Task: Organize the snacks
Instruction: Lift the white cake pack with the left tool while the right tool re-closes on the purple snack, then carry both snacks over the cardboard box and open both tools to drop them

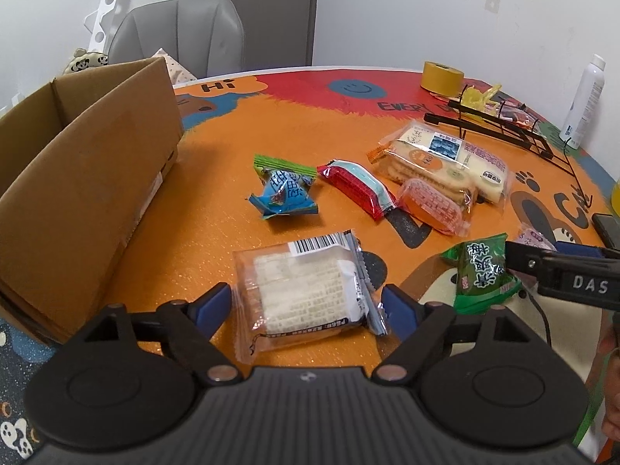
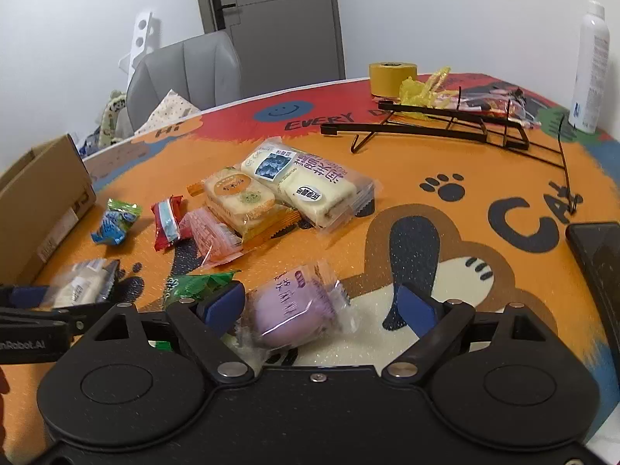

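On the orange table mat, a clear packet with a white cake (image 1: 306,290) lies between the fingers of my left gripper (image 1: 308,306), which is open; the pads do not press it. My right gripper (image 2: 319,308) is open around a purple bun packet (image 2: 294,310), which lies near its left pad. A green packet (image 2: 201,285) lies just left of that gripper. Further out lie a blue-green candy (image 1: 283,190), a red packet (image 1: 356,188), an orange packet (image 1: 434,203), biscuits (image 1: 426,166) and a purple-labelled cake (image 1: 476,162). An open cardboard box (image 1: 77,174) stands at the left.
A black wire rack (image 2: 445,124), a yellow tape roll (image 2: 391,77) and a white bottle (image 2: 591,66) stand at the back right. A dark phone (image 2: 596,255) lies at the right edge. A grey chair (image 1: 182,35) stands behind the table.
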Demonstrator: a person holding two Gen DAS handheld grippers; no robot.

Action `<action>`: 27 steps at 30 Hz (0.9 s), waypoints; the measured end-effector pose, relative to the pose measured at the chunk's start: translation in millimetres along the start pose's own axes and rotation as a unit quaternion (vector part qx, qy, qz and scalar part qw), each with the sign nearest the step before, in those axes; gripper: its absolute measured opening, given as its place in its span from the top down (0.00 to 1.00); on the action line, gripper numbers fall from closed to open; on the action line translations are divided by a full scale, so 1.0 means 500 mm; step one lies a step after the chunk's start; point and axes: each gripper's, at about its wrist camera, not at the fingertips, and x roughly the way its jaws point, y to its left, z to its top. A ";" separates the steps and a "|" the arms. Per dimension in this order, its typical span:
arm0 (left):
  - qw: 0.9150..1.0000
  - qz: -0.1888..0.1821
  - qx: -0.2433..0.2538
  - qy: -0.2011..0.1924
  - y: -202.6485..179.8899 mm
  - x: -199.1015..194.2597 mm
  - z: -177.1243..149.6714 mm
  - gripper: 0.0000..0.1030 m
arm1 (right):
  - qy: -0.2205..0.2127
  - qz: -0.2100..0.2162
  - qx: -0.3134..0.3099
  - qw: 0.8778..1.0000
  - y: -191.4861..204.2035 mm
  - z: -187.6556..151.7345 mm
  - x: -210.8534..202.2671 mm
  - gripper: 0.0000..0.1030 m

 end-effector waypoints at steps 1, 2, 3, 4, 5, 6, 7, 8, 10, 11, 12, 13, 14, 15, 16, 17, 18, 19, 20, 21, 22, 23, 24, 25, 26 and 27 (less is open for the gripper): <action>1.000 0.000 0.001 0.000 0.000 0.001 0.000 0.19 | 0.000 -0.001 -0.002 1.000 -0.001 0.001 0.002 0.16; 1.000 0.000 0.001 -0.001 0.001 0.001 0.000 0.19 | -0.001 -0.003 -0.004 1.000 -0.001 0.000 0.001 0.19; 1.000 0.000 0.001 -0.001 0.002 0.002 0.000 0.19 | -0.002 -0.007 -0.007 1.000 -0.002 -0.001 -0.001 0.22; 1.000 0.000 0.000 -0.001 0.003 0.002 0.001 0.19 | -0.002 -0.008 -0.008 1.000 -0.003 -0.002 -0.004 0.25; 1.000 0.000 -0.001 -0.001 0.004 0.002 0.002 0.19 | -0.003 -0.007 -0.008 1.000 -0.005 -0.003 -0.007 0.31; 1.000 -0.001 -0.002 -0.001 0.005 0.003 0.002 0.19 | -0.004 -0.008 -0.009 1.000 -0.006 -0.005 -0.009 0.34; 1.000 0.000 -0.003 -0.001 0.005 0.003 0.003 0.18 | -0.004 -0.009 -0.008 1.000 -0.007 -0.006 -0.013 0.42; 1.000 0.001 -0.003 -0.002 0.005 0.004 0.003 0.18 | -0.004 -0.009 -0.009 1.000 -0.007 -0.007 -0.017 0.51; 1.000 0.004 0.000 -0.004 0.003 0.005 0.003 0.18 | 0.000 -0.009 -0.012 1.000 -0.006 -0.010 -0.024 0.61; 1.000 0.005 0.001 -0.005 0.002 0.006 0.002 0.19 | 0.001 -0.007 -0.011 1.000 -0.006 -0.010 -0.026 0.63; 1.000 0.006 0.001 -0.006 0.001 0.006 0.002 0.19 | 0.003 -0.005 -0.007 1.000 -0.007 -0.011 -0.029 0.63; 1.000 0.007 -0.002 -0.009 0.002 0.006 0.001 0.20 | 0.004 -0.002 -0.002 1.000 -0.009 -0.012 -0.031 0.64; 1.000 0.008 -0.008 -0.013 0.004 0.005 0.001 0.22 | 0.005 0.001 0.003 1.000 -0.010 -0.013 -0.034 0.65; 1.000 0.009 -0.009 -0.016 0.005 0.004 0.001 0.26 | 0.006 0.002 0.006 1.000 -0.011 -0.014 -0.036 0.65; 1.000 0.010 -0.008 -0.017 0.005 0.004 0.000 0.31 | 0.006 0.004 0.011 1.000 -0.011 -0.014 -0.038 0.67; 1.000 0.010 -0.006 -0.018 0.005 0.003 0.000 0.32 | 0.006 0.009 0.017 1.000 -0.012 -0.014 -0.041 0.67; 1.000 0.008 -0.008 -0.019 0.007 0.001 0.000 0.36 | 0.006 0.012 0.020 1.000 -0.012 -0.014 -0.042 0.68; 1.000 0.005 -0.012 -0.021 0.010 -0.001 0.000 0.39 | 0.007 0.014 0.022 1.000 -0.010 -0.013 -0.043 0.68; 1.000 0.003 -0.017 -0.021 0.014 -0.004 0.001 0.42 | 0.006 0.015 0.021 1.000 -0.008 -0.013 -0.045 0.69; 1.000 -0.002 -0.022 -0.021 0.017 -0.007 0.002 0.44 | 0.005 0.016 0.019 1.000 -0.004 -0.013 -0.046 0.69; 0.999 -0.005 -0.025 -0.021 0.020 -0.009 0.003 0.45 | 0.004 0.017 0.018 1.000 -0.001 -0.013 -0.049 0.69; 0.999 -0.005 -0.025 -0.021 0.021 -0.011 0.003 0.45 | 0.002 0.018 0.018 1.000 0.001 -0.012 -0.052 0.69; 0.999 -0.004 -0.026 -0.022 0.022 -0.014 0.003 0.45 | 0.000 0.020 0.018 1.000 0.002 -0.011 -0.055 0.69; 0.999 -0.004 -0.026 -0.025 0.023 -0.017 0.003 0.46 | -0.003 0.020 0.019 1.000 0.003 -0.009 -0.059 0.70; 0.999 -0.005 -0.027 -0.027 0.024 -0.021 0.003 0.46 | -0.005 0.019 0.020 1.000 0.003 -0.007 -0.063 0.70; 0.999 -0.006 -0.029 -0.029 0.025 -0.024 0.003 0.46 | -0.009 0.019 0.021 1.000 0.003 -0.004 -0.067 0.70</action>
